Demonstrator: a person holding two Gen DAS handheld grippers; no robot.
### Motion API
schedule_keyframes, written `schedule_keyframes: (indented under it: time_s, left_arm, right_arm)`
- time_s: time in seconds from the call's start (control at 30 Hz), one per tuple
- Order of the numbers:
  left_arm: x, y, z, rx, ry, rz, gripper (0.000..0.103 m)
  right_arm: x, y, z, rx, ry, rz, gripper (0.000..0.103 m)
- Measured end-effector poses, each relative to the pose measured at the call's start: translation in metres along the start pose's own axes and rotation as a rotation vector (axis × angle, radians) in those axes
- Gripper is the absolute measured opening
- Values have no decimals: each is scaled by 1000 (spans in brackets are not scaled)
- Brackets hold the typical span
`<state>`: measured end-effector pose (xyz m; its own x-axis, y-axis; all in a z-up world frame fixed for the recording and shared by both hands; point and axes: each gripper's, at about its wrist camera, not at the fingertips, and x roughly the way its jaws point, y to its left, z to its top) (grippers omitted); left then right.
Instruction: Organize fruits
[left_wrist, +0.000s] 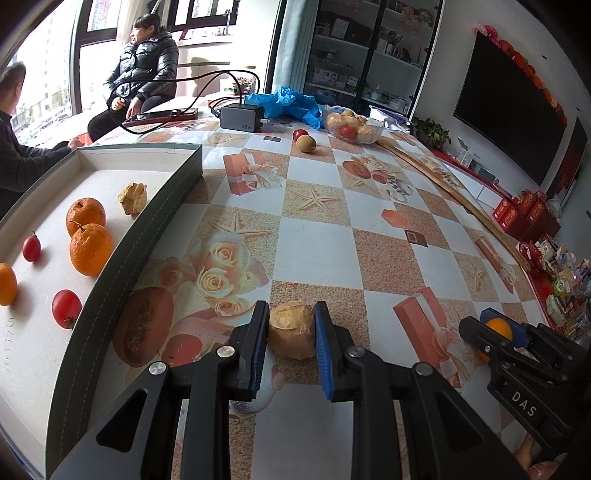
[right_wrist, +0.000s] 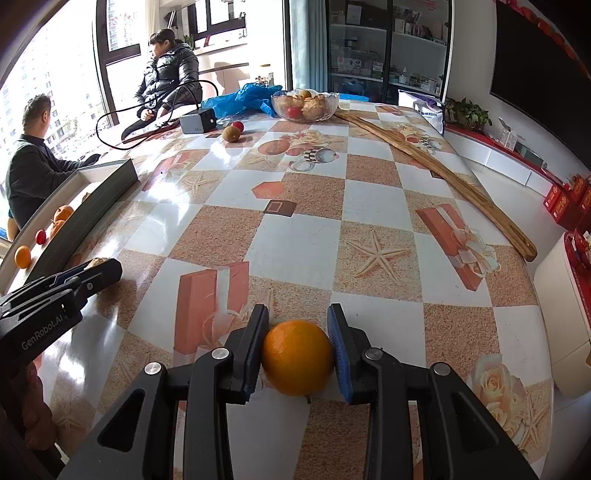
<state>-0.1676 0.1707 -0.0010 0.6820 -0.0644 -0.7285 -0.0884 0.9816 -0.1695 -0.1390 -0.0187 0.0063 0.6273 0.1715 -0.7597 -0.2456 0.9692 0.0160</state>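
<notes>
A papery husked fruit (left_wrist: 291, 330) sits between the left gripper (left_wrist: 291, 343) pads near the table's (left_wrist: 317, 243) front edge, just right of the tray (left_wrist: 122, 251) holding oranges and small red fruits. Further right an orange (right_wrist: 297, 356) fills the right gripper (right_wrist: 298, 350). The checkered tablecloth runs back to a glass bowl (right_wrist: 305, 105) of fruit at the far edge, by a window and shelves. Both grippers are narrowed, pads pressing their fruit on each side
</notes>
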Motion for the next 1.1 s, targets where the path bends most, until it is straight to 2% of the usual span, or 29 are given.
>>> schedule_keyframes:
  time_s: [0.07, 0.27, 0.33, 0.77, 1.1]
  left_arm:
    - [0, 2, 0, -18, 0, -19, 26]
    - [-1, 32, 0, -168, 7, -185, 26]
    - [-1, 37, -1, -194, 9, -213, 26]
    - [-3, 23, -2, -121, -1, -134, 26]
    - [-3, 23, -2, -115, -1, -129, 26]
  right_arm:
    - [0, 0, 0, 1, 0, 1, 35]
    - [0, 0, 0, 0, -1, 0, 35]
    - [0, 0, 0, 3, -1, 3, 35]
    - [-2, -2, 0, 18, -4, 18, 35]
    - [-2, -3, -1, 19, -4, 18, 35]
